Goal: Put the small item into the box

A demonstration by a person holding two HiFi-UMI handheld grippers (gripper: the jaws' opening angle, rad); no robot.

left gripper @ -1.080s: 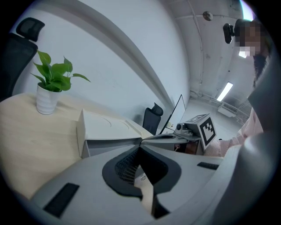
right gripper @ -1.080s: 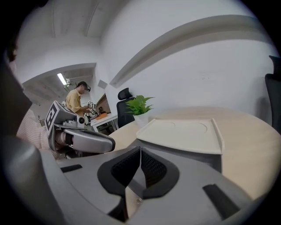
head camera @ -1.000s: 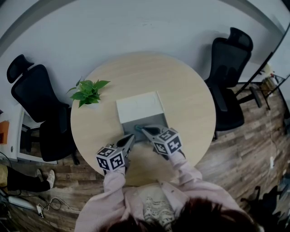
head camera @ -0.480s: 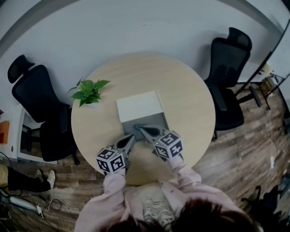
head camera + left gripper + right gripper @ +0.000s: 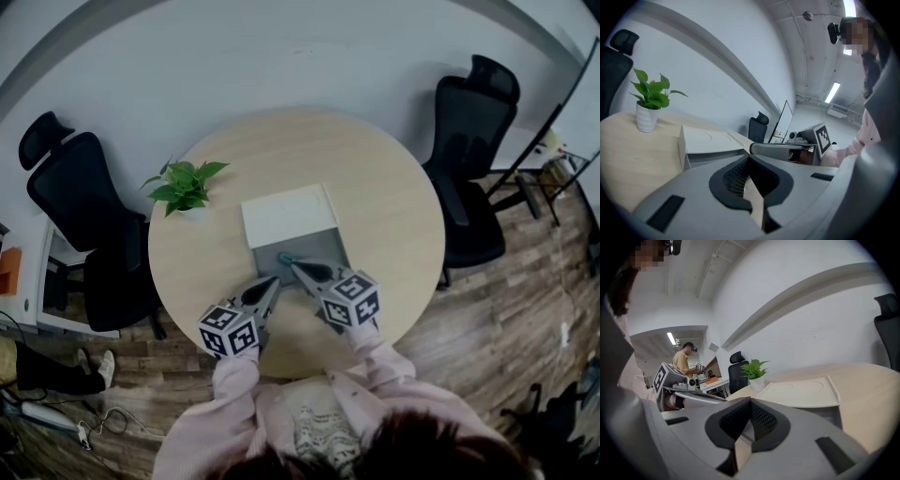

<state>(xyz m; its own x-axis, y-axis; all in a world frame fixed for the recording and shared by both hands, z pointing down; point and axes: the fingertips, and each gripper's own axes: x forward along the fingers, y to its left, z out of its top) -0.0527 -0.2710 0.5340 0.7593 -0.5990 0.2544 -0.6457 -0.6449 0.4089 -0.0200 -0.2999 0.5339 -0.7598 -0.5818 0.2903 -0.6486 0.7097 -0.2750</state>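
Observation:
An open box (image 5: 302,249) with its white lid (image 5: 286,215) folded back stands mid-table. My right gripper (image 5: 287,262) reaches over the box's near edge, jaws together. A small teal item (image 5: 282,258) shows right at its tip, over the grey inside of the box; whether it is gripped I cannot tell. In the right gripper view the jaws (image 5: 750,400) meet with nothing visible between them, and the lid (image 5: 801,392) lies ahead. My left gripper (image 5: 270,284) rests just left of it at the box's front corner, jaws (image 5: 750,157) shut and empty.
A potted plant (image 5: 183,188) stands on the round wooden table (image 5: 394,206) left of the box. Black office chairs stand at the left (image 5: 70,202) and right (image 5: 473,159). Another person (image 5: 684,359) stands at a desk far behind.
The right gripper's tip has crept slightly further over the box. The left gripper has barely moved.

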